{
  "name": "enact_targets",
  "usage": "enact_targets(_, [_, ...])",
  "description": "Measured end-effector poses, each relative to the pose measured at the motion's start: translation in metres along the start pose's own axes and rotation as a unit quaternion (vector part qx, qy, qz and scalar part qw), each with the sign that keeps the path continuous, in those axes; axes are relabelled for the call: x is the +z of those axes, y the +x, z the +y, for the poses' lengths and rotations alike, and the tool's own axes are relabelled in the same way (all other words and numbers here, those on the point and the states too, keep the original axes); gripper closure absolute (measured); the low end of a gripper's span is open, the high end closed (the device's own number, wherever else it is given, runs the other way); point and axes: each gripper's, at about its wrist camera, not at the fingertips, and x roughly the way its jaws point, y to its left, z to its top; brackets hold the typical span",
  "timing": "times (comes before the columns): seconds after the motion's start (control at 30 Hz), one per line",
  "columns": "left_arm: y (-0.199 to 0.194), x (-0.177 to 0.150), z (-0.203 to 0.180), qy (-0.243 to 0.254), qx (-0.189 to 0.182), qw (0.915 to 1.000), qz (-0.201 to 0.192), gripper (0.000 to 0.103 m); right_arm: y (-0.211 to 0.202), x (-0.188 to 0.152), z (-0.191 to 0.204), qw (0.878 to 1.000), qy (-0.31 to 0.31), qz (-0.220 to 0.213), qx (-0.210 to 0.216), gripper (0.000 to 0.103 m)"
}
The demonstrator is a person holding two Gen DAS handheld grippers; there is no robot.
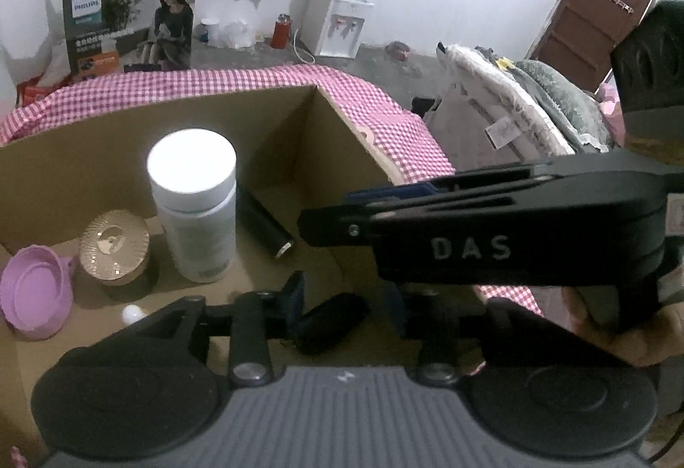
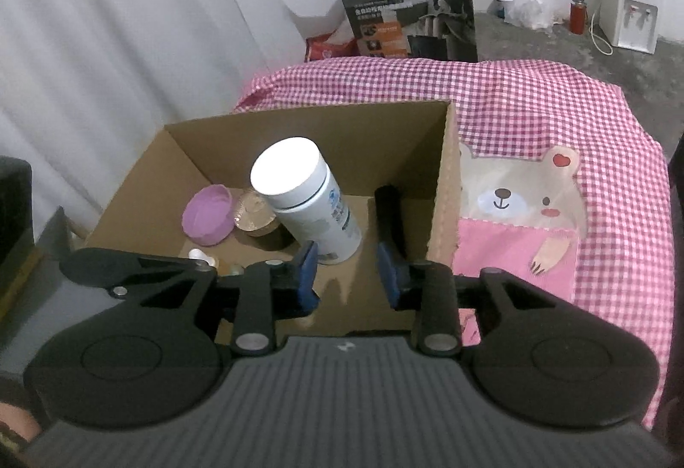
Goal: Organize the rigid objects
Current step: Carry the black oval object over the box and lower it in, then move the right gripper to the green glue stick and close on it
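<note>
Rigid things in the cardboard box (image 2: 299, 125)
White bottle (image 2: 308, 202) upright (cap glaring); lilac lid (image 2: 208, 220) and gold-topped jar (image 2: 256, 215) beside it; 2 black cylinders (image 1: 265, 222) (image 1: 331, 322) lying flat; a small white ball (image 1: 131, 313).

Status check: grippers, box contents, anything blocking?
Both hand-held grippers open, empty. White bottle, purple lid, gold jar in box. Nothing blocking.

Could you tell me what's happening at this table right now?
A person holds two grippers over a cardboard box on a pink checked cloth. Both the left gripper and right gripper are open and empty. The box already holds a white bottle, a purple lid, a gold-topped jar and a black cylinder.
</note>
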Motion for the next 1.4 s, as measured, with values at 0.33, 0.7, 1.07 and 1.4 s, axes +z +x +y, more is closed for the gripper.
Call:
enact_targets(0.33, [-0.057, -0.019, -0.016, 0.037, 0.020, 0.9977, -0.053, 0.030, -0.074, -0.030, 0.006, 0.993, 0.050, -0.100, 0.034, 0.060])
enact_targets(0.7, [-0.105, -0.091, -0.030, 0.091, 0.024, 0.9929, -0.072, 0.020, -0.145, -0.127, 0.030, 0.977, 0.096, -0.170, 0.085, 0.056])
enact_targets(1.07, [-0.045, -0.139, -0.023, 0.086, 0.041, 0.9954, 0.005, 0.040, -0.038, -0.167, 0.022, 0.985, 0.141, -0.061, 0.080, 0.066])
enact_targets(1.4, [-0.024, -0.144, -0.006, 0.070, 0.031, 0.9964, 0.037, 0.045, 0.019, -0.154, 0.017, 0.990, 0.114, -0.007, 0.085, 0.074])
